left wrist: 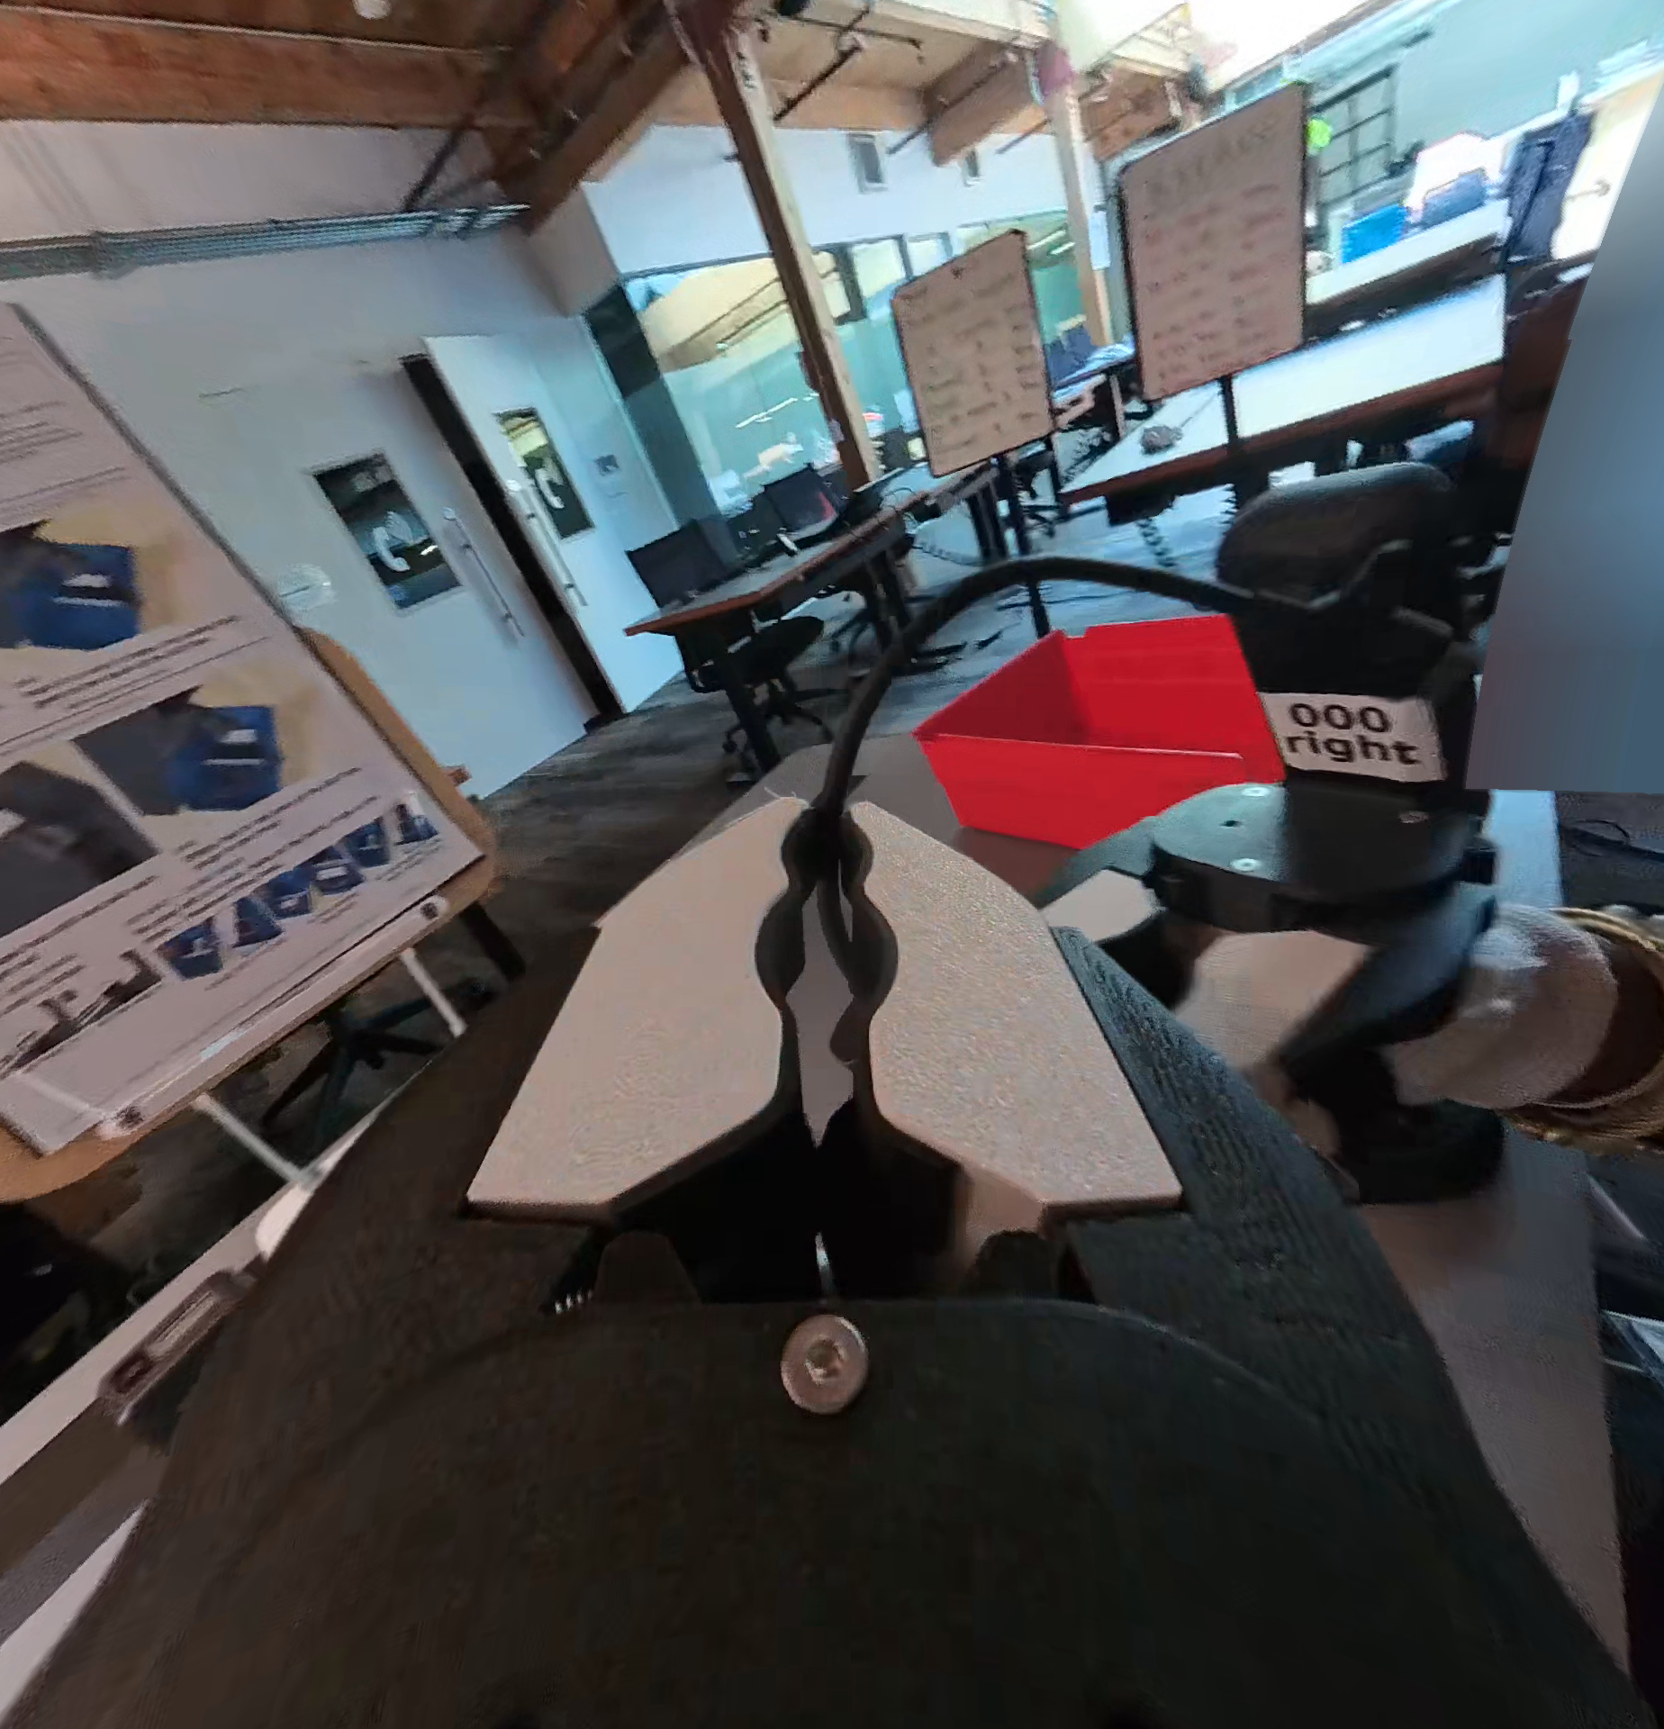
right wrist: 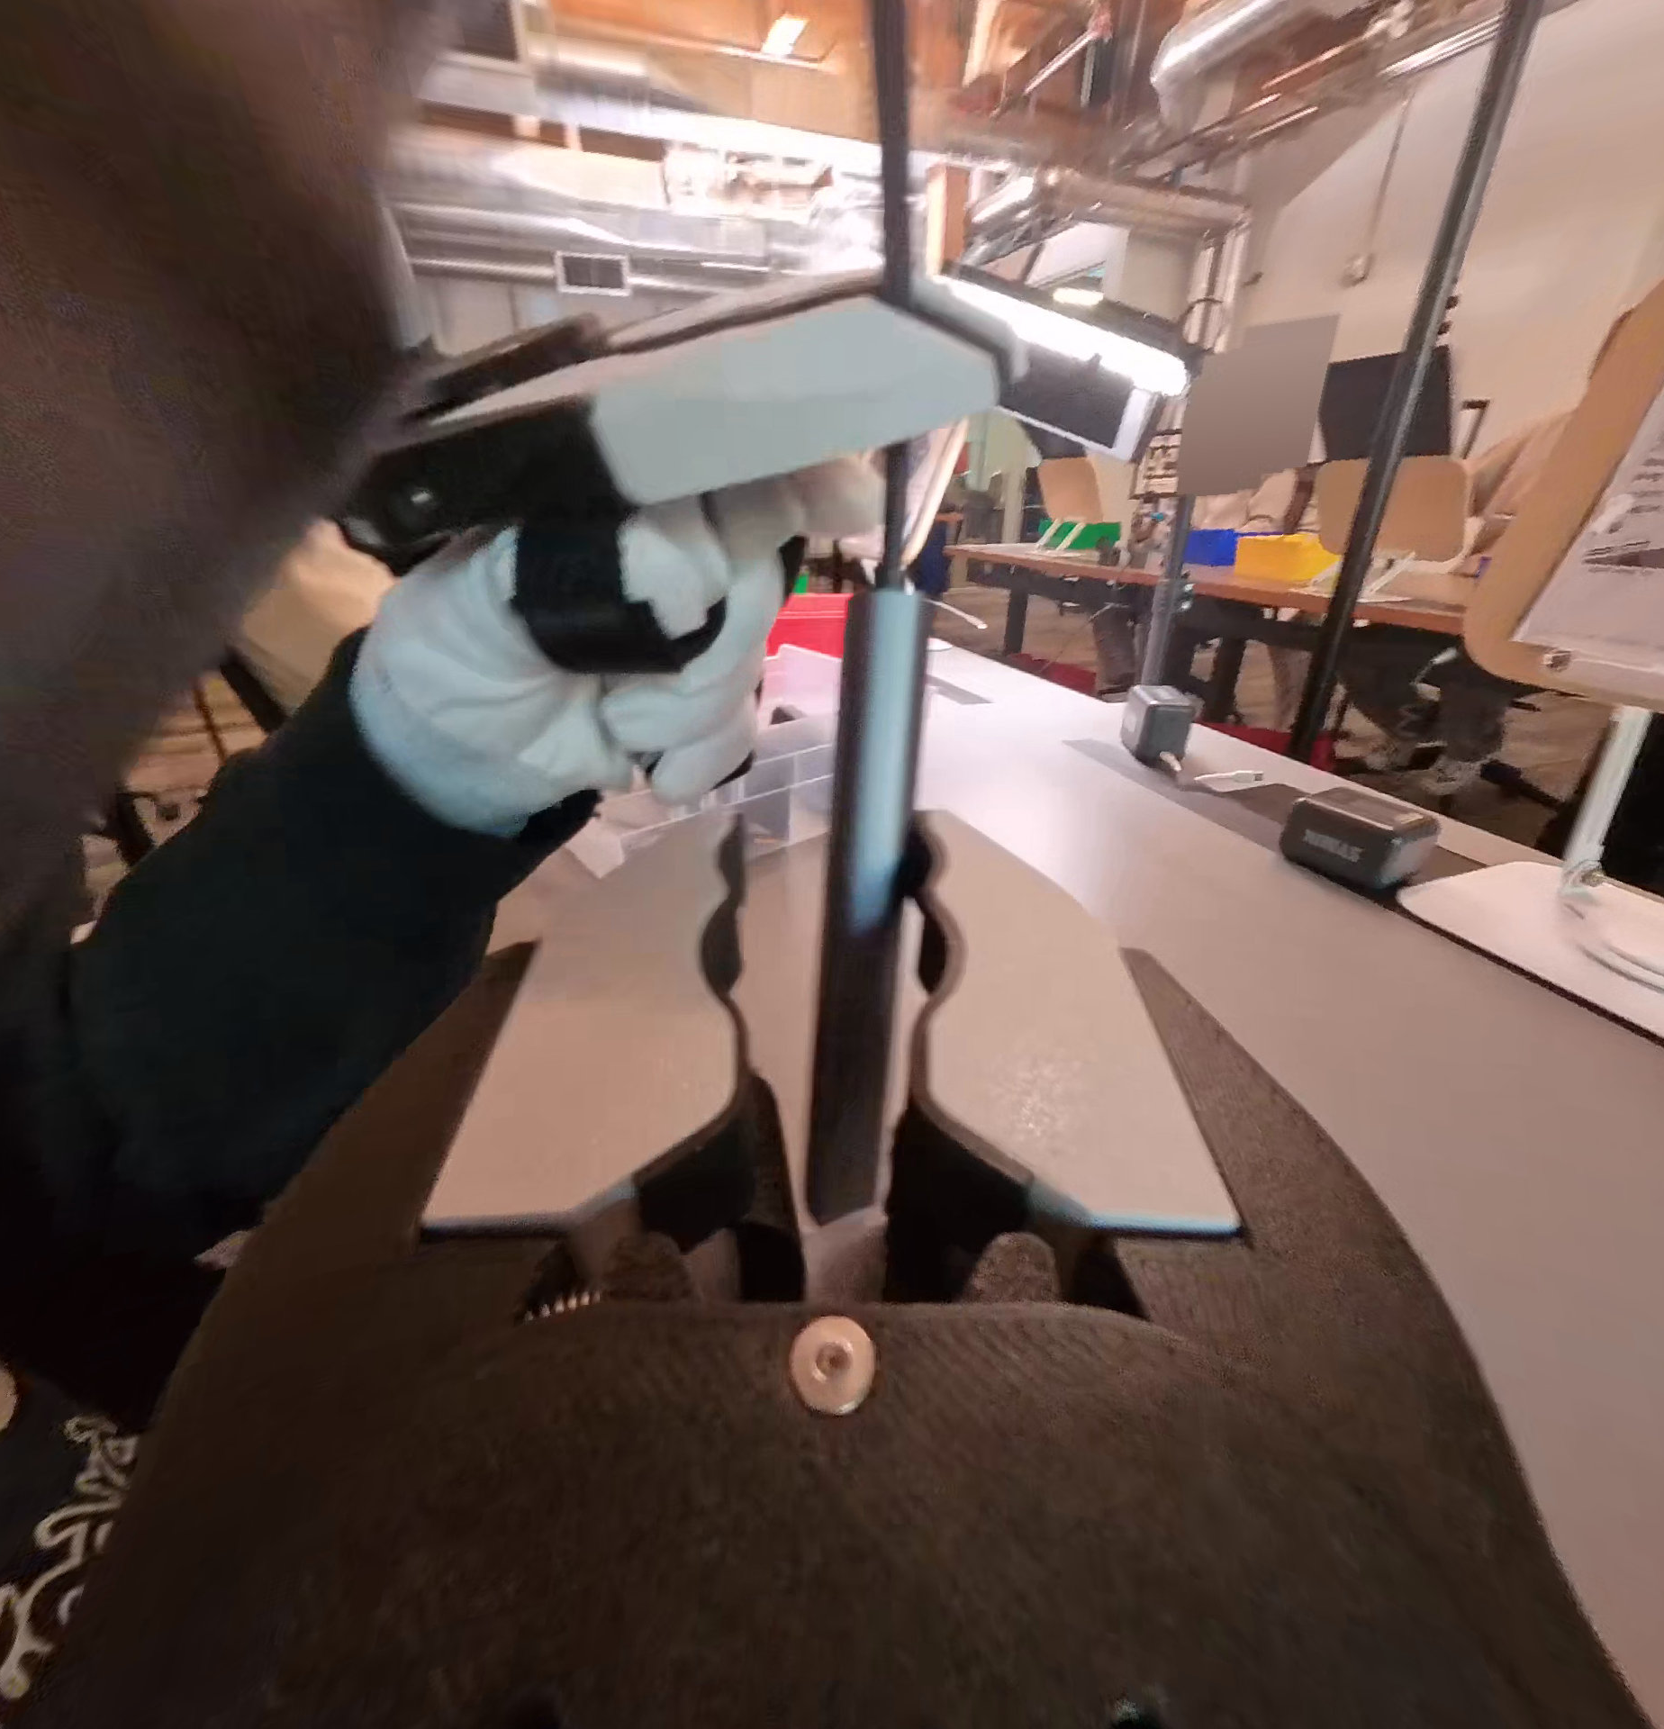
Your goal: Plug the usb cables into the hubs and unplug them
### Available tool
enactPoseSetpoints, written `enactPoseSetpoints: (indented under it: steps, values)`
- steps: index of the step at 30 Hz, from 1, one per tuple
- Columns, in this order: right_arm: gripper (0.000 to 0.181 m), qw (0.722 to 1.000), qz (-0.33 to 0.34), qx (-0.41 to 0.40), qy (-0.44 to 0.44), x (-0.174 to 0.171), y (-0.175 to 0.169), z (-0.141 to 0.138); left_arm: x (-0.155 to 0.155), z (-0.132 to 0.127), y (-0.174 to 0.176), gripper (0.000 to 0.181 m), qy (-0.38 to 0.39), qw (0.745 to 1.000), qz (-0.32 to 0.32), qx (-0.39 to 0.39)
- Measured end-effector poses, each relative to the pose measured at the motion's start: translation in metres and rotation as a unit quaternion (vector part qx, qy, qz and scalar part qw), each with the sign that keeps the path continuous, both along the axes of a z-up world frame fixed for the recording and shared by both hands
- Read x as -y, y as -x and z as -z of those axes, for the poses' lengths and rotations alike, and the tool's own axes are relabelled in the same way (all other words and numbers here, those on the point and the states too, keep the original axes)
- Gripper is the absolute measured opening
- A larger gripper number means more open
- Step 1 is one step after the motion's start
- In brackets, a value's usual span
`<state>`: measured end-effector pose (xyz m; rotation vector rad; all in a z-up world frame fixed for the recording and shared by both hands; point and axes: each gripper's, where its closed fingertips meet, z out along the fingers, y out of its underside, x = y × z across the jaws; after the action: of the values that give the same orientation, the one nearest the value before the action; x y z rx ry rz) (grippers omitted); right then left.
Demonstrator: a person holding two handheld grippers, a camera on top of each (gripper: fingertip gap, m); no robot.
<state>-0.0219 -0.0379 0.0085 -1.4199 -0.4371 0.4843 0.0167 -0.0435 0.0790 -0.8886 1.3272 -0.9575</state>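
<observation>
The slim dark hub (right wrist: pixel 861 898), long and bar-shaped with a pale lit edge, stands nearly upright above the table. Its thin black cable (left wrist: pixel 912 646) leaves the top end and arcs sideways, held off the table.

A close look along the right tool (right wrist: pixel 833 945), whose two grey fingers (right wrist: pixel 1043 1057) are closed on a slim dark hub (right wrist: pixel 861 936) that stands upright between them. A thin black cable (right wrist: pixel 892 150) rises straight up from the top of the hub. Above and to the left of the tool, a white-gloved hand (right wrist: pixel 566 692) with a black sleeve holds the left tool (right wrist: pixel 987 370), whose tips pinch that same cable. Beyond the tool stretches a grey table (right wrist: pixel 1371 1076). On it, to the right, sit two small dark grey chargers (right wrist: pixel 1357 837), and behind the hub lies a clear plastic organizer box (right wrist: pixel 791 777).
</observation>
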Motion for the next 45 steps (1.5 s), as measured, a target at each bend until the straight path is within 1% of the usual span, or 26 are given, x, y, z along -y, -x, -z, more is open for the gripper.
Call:
enactPoseSetpoints:
  steps: [1, 3, 4, 6, 7, 8, 10, 11, 13, 15, 17, 19, 21, 22, 24, 26, 27, 28, 29, 30, 31, 33, 35, 37, 40, 45]
  values:
    - [0.019, 1.0, 0.004, -0.001, -0.004, 0.0, -0.003, -0.001, 0.007, 0.001, -0.003, 0.005, 0.001, 1.0, 0.012, -0.003]
    - [0.017, 1.0, -0.011, -0.013, -0.009, 0.004, -0.006, -0.005, 0.02, -0.001, -0.003, 0.009, 0.011, 0.999, 0.046, 0.006]
    - [0.017, 0.999, -0.02, -0.03, -0.018, 0.007, -0.008, -0.01, 0.024, -0.003, -0.002, 0.019, 0.02, 0.998, 0.063, 0.012]
    - [0.017, 0.993, -0.063, -0.094, -0.042, 0.018, -0.012, -0.026, 0.028, -0.002, 0.004, 0.041, 0.057, 0.994, 0.094, 0.02]
    - [0.017, 0.986, -0.087, -0.131, -0.057, 0.024, -0.016, -0.036, 0.03, 0.003, 0.007, 0.048, 0.083, 0.99, 0.11, 0.019]
    - [0.017, 0.977, -0.114, -0.163, -0.073, 0.032, -0.018, -0.044, 0.031, 0.01, 0.008, 0.05, 0.115, 0.985, 0.125, 0.016]
    - [0.015, 0.96, -0.16, -0.208, -0.095, 0.044, -0.022, -0.057, 0.042, 0.031, 0.008, 0.051, 0.168, 0.972, 0.166, -0.006]
    - [0.015, 0.954, -0.171, -0.222, -0.105, 0.048, -0.023, -0.061, 0.051, 0.043, 0.006, 0.051, 0.186, 0.965, 0.184, -0.028]
    - [0.016, 0.946, -0.187, -0.235, -0.123, 0.053, -0.022, -0.065, 0.068, 0.059, 0.002, 0.046, 0.201, 0.955, 0.213, -0.055]
    - [0.016, 0.946, -0.2, -0.224, -0.12, 0.056, -0.017, -0.063, 0.073, 0.057, 0.001, 0.021, 0.191, 0.957, 0.216, -0.029]
    - [0.017, 0.95, -0.21, -0.198, -0.122, 0.06, -0.012, -0.064, 0.073, 0.053, 0.005, 0.018, 0.168, 0.962, 0.215, -0.017]
    - [0.017, 0.961, -0.201, -0.141, -0.125, 0.064, -0.011, -0.061, 0.066, 0.048, 0.012, 0.017, 0.126, 0.973, 0.195, 0.005]
    - [0.028, 0.974, -0.186, -0.055, -0.117, 0.069, -0.019, -0.051, 0.054, 0.038, 0.023, 0.016, 0.06, 0.986, 0.154, 0.035]
    - [0.035, 0.981, -0.163, -0.002, -0.102, 0.068, -0.029, -0.043, 0.046, 0.036, 0.028, 0.017, 0.021, 0.992, 0.123, 0.035]
    - [0.04, 0.99, -0.064, 0.096, -0.078, 0.063, -0.067, -0.03, 0.029, 0.035, 0.037, 0.017, -0.072, 0.996, 0.053, 0.021]
    - [0.04, 0.985, 0.043, 0.154, -0.062, 0.066, -0.111, -0.029, 0.011, 0.036, 0.045, 0.016, -0.165, 0.986, -0.023, -0.005]
    - [0.041, 0.979, 0.093, 0.168, -0.063, 0.07, -0.132, -0.033, 0.004, 0.038, 0.047, 0.017, -0.203, 0.977, -0.055, -0.024]
    - [0.047, 0.972, 0.133, 0.181, -0.072, 0.077, -0.147, -0.04, 0.0, 0.04, 0.048, 0.017, -0.235, 0.968, -0.073, -0.04]
    - [0.046, 0.963, 0.165, 0.194, -0.089, 0.084, -0.156, -0.048, -0.002, 0.042, 0.048, 0.017, -0.258, 0.961, -0.086, -0.053]
    - [0.046, 0.953, 0.184, 0.211, -0.112, 0.091, -0.158, -0.056, -0.003, 0.044, 0.046, 0.017, -0.276, 0.954, -0.097, -0.063]
    - [0.048, 0.945, 0.187, 0.232, -0.138, 0.097, -0.153, -0.062, -0.004, 0.046, 0.044, 0.016, -0.291, 0.948, -0.105, -0.075]
    - [0.048, 0.927, 0.16, 0.282, -0.187, 0.106, -0.125, -0.069, -0.004, 0.051, 0.038, 0.016, -0.319, 0.935, -0.118, -0.095]
    - [0.046, 0.907, 0.13, 0.337, -0.216, 0.107, -0.095, -0.066, -0.002, 0.058, 0.032, 0.016, -0.343, 0.925, -0.12, -0.114]
    - [0.045, 0.889, 0.115, 0.391, -0.211, 0.097, -0.074, -0.053, 0.002, 0.063, 0.028, 0.016, -0.357, 0.919, -0.113, -0.125]
    - [0.045, 0.868, 0.103, 0.447, -0.189, 0.078, -0.061, -0.029, 0.008, 0.068, 0.025, 0.016, -0.367, 0.916, -0.097, -0.131]
    - [0.047, 0.854, 0.088, 0.485, -0.164, 0.055, -0.059, 0.0, 0.028, 0.075, 0.028, 0.016, -0.363, 0.923, -0.03, -0.126]
